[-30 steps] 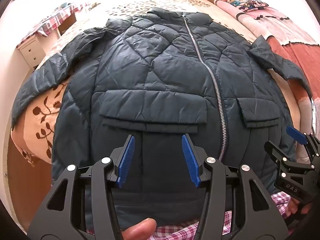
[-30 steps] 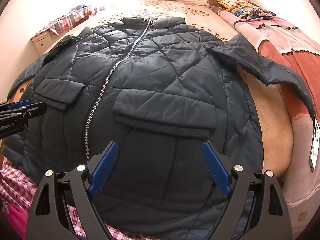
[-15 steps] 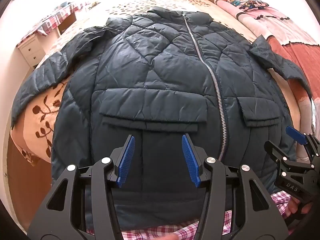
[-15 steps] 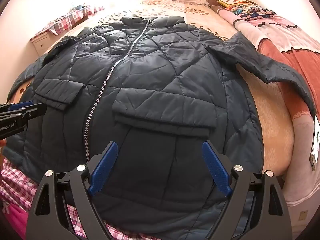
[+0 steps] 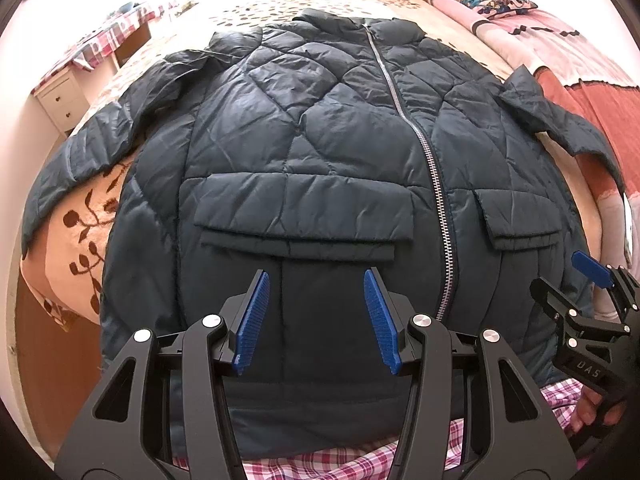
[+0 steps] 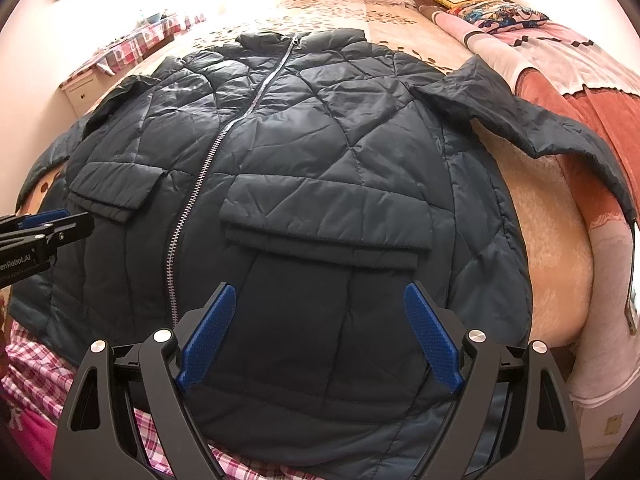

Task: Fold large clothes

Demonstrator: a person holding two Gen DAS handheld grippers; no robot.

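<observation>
Hovering over the near hem, I have my left gripper (image 5: 316,316) parted with nothing between its blue pads, and my right gripper (image 6: 320,332) spread wider, just as empty. Both hang above the jacket (image 5: 304,148), which lies face up and zipped on the bed (image 6: 544,248), its bottom edge spilling off the near side toward my checked trousers (image 5: 344,464).

The closest risk, I judge, is the hem itself: the padding looks thick and slick, so if I pinch too shallow the shell could slide out of the pads, or I could catch only the top layer and leave the back panel behind. The pocket flap (image 5: 304,208) just beyond my left jaws is loose, and closing on it instead of the body would lift the flap alone.

Farther out, the zipper (image 5: 436,184) runs off-centre between my two hands; folding across it unevenly could skew the whole fold. The right sleeve (image 6: 532,128) drapes over the pink blanket (image 6: 568,68) and hangs toward the bed's edge, while the left sleeve (image 5: 80,168) trails off the other way. Dragging the body before tucking them in could pull either off the mattress.
</observation>
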